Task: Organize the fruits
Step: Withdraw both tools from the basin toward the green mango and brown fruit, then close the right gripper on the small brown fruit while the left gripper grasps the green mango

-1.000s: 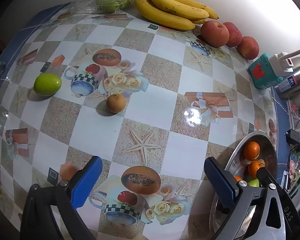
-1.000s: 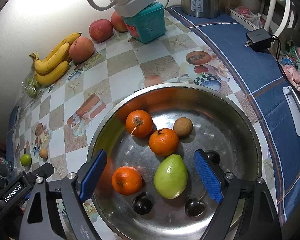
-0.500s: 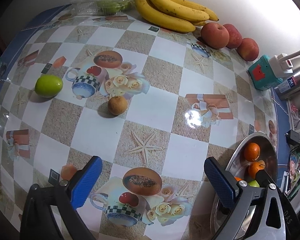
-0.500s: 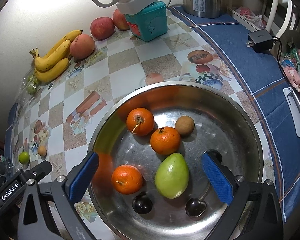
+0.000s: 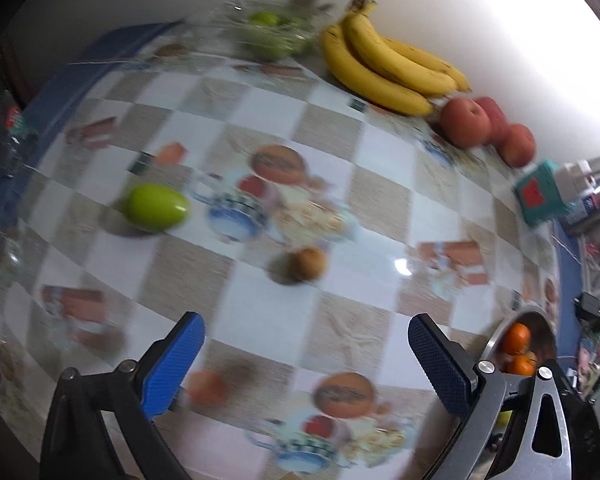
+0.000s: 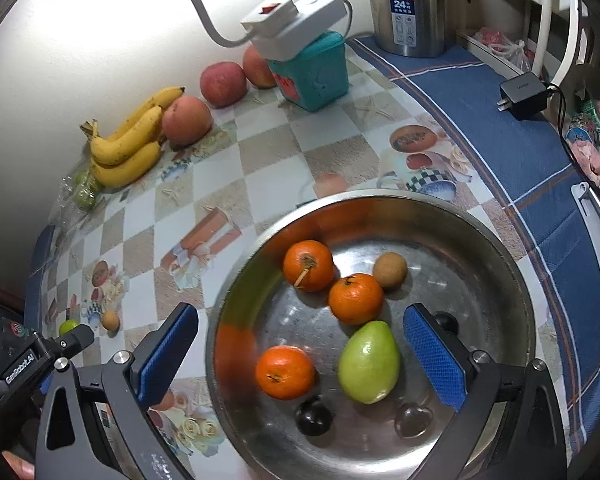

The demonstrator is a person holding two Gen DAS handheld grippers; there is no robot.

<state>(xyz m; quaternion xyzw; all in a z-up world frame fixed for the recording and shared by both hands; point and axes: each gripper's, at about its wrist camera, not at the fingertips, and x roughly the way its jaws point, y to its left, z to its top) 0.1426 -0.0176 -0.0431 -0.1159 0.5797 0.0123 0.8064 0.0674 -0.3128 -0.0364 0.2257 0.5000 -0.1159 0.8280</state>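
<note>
Both pairs of jaws are spread wide and nothing is held between either. The left gripper (image 5: 306,354) hangs over the checked tablecloth (image 5: 260,320), its view smeared by blur, with two loose fruits lying ahead: a small brown fruit (image 5: 304,264) almost on the centre line of the jaws but well beyond the fingertips, and a green fruit (image 5: 156,208) farther off and to the left, toward the cloth's blue-bordered left edge.

The step in hand is judged to be a reach for a loose fruit — most likely the brown one. An advance until it sits between the pads would be called for, then a closing.

The right gripper (image 6: 300,354) is poised over the steel bowl (image 6: 512,288), where three oranges (image 6: 308,266), a green pear-shaped fruit (image 6: 368,362) and a second brown fruit (image 6: 390,270) are already gathered. Bananas (image 5: 388,68) and apples (image 5: 466,122) lie along the far edge by the wall.
</note>
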